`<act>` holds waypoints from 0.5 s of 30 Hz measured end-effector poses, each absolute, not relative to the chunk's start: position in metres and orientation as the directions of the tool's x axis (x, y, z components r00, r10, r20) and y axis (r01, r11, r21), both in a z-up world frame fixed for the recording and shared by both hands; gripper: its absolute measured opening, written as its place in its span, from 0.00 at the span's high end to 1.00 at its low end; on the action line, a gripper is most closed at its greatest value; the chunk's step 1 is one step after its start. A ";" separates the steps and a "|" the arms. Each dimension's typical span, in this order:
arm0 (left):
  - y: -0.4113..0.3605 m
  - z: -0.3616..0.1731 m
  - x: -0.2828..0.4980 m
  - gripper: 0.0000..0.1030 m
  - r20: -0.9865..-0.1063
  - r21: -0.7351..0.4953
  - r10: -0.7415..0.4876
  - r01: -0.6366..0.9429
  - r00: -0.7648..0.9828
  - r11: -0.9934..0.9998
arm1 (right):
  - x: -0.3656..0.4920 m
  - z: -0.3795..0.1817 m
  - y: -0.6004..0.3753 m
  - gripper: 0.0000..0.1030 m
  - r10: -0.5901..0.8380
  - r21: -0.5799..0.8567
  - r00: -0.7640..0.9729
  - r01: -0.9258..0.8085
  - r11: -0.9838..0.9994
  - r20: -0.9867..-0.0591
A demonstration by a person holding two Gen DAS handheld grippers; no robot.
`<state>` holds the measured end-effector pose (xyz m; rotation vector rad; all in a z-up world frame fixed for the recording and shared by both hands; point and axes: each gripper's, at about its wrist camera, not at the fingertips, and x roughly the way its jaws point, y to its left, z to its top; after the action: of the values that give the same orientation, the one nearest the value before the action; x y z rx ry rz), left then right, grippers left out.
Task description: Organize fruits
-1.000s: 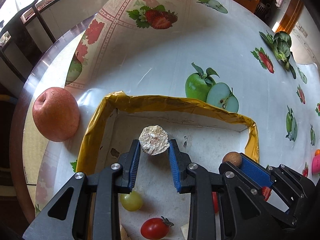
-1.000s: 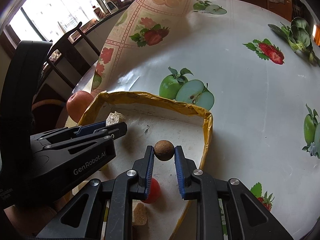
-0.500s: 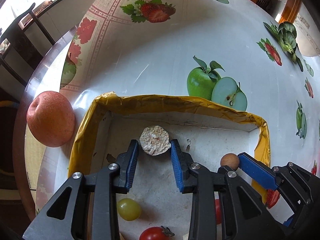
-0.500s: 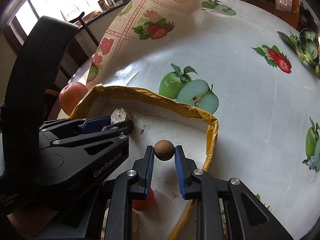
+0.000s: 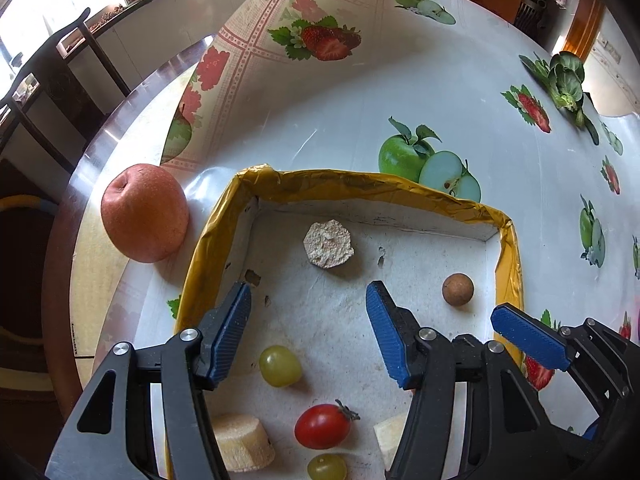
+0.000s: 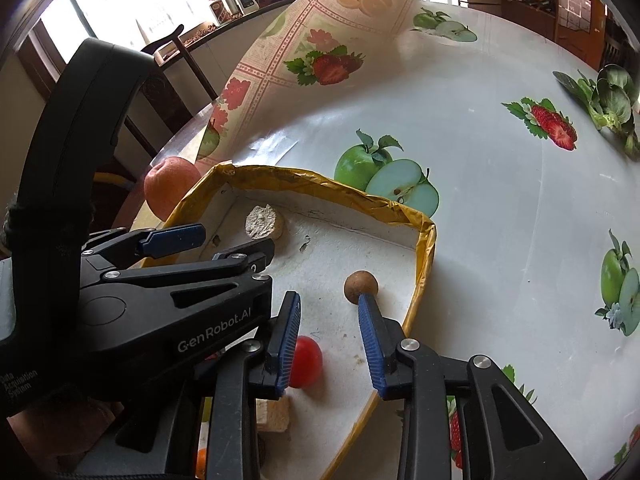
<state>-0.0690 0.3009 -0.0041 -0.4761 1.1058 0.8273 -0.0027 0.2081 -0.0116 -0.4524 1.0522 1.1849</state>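
A white tray with a yellow taped rim (image 5: 360, 182) (image 6: 320, 182) lies on the fruit-print tablecloth. My left gripper (image 5: 310, 312) (image 6: 224, 242) hangs over its floor, jaws opening, nothing between them. A pale crumbly chunk (image 5: 329, 243) (image 6: 264, 222) lies free just beyond its tips. My right gripper (image 6: 330, 320) is also opening. A small brown ball (image 6: 361, 286) (image 5: 457, 289) rests on the tray floor at the tip of its right finger, not pressed. A green grape (image 5: 280, 365), a cherry tomato (image 5: 322, 426) (image 6: 306, 360) and a banana slice (image 5: 240, 440) lie nearer me in the tray.
A big orange-red apple-like fruit (image 5: 145, 212) (image 6: 170, 190) sits on the table left of the tray, close to the table's edge. Dark chairs (image 5: 60, 80) stand beyond that edge. A leafy green vegetable (image 5: 566, 80) lies far right. The cloth's far corner is folded up.
Both grippers have opened. The left one let go of the pale chunk and drew back from it. The right one released the brown ball, which now lies on the tray floor.
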 end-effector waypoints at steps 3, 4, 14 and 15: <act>0.290 0.004 -0.079 0.43 -0.911 0.055 0.353 -0.785 0.214 0.617 | -0.008 -0.003 0.196 0.67 0.541 0.229 0.000 -0.906 0.355 -0.841; 0.285 0.007 -0.082 0.43 -0.909 0.050 0.353 -0.785 0.220 0.617 | -0.010 0.000 0.191 0.65 0.544 0.231 -0.002 -0.907 0.352 -0.839; 0.248 0.026 -0.121 0.42 -0.896 0.041 0.374 -0.794 0.240 0.607 | -0.034 0.015 0.152 0.60 0.550 0.227 -0.031 -0.929 0.292 -0.834; 0.245 0.027 -0.125 0.42 -0.895 0.038 0.374 -0.794 0.243 0.606 | -0.037 0.017 0.149 0.59 0.553 0.225 -0.035 -0.933 0.281 -0.833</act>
<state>-0.1245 0.2454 0.0270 -0.4783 1.0450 0.8405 -0.0372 0.1489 0.0166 -0.4780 1.0172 1.2689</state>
